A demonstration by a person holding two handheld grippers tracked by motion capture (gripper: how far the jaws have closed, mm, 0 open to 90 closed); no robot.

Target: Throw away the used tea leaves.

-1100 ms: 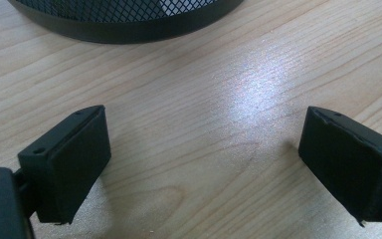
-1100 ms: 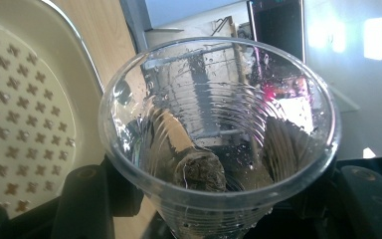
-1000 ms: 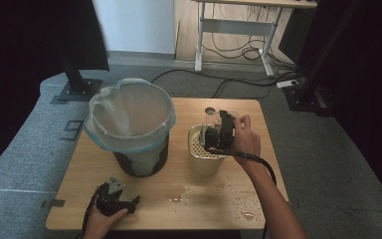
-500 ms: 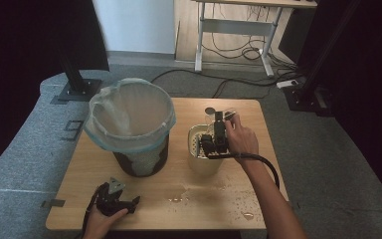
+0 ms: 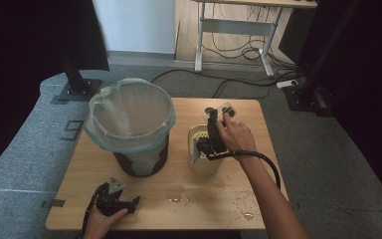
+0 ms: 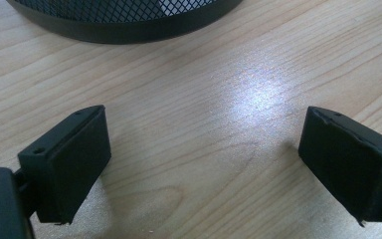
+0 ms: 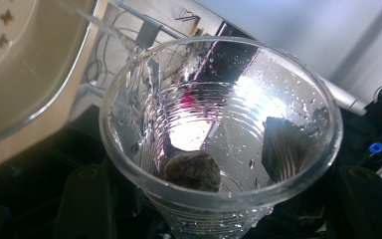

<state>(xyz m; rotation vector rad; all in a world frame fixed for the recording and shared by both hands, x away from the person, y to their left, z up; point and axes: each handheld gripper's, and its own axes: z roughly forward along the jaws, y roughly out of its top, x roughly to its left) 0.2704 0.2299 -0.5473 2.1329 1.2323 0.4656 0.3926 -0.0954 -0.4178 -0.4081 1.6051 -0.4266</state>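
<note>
Currently in hand: clear plastic cup (image 7: 219,139), tipped over the beige perforated strainer basket (image 5: 195,130) at the right middle of the counter (image 5: 79,164), a thin stream of water running off its rim.

Right tongs (image 5: 204,148): clamped on the cup's lower wall, having just tightened a little.
Left tongs (image 6: 204,159): wide apart, nothing between, resting on the near left of the counter just short of the bin.

Risks, as judged:
- Thin wet wall squeezed harder: likely to buckle or slip out.
- Tipped further: brown soggy lump (image 7: 189,172) at the bottom likely to drop out with the water.
- Stream off target: more water over the basket's rim and onto the counter, already wet in patches (image 5: 179,198).
- Light basket nudged by the cup's rim: could shift or tip.

Count:
- Tongs: two.
- Cup: one.
- Lump in cup: one.
- Strainer basket: one.
- Mesh bin (image 5: 129,124) with plastic liner: one, left of the basket, apart from it.
- Wet patches: several, too scattered to number.
</note>
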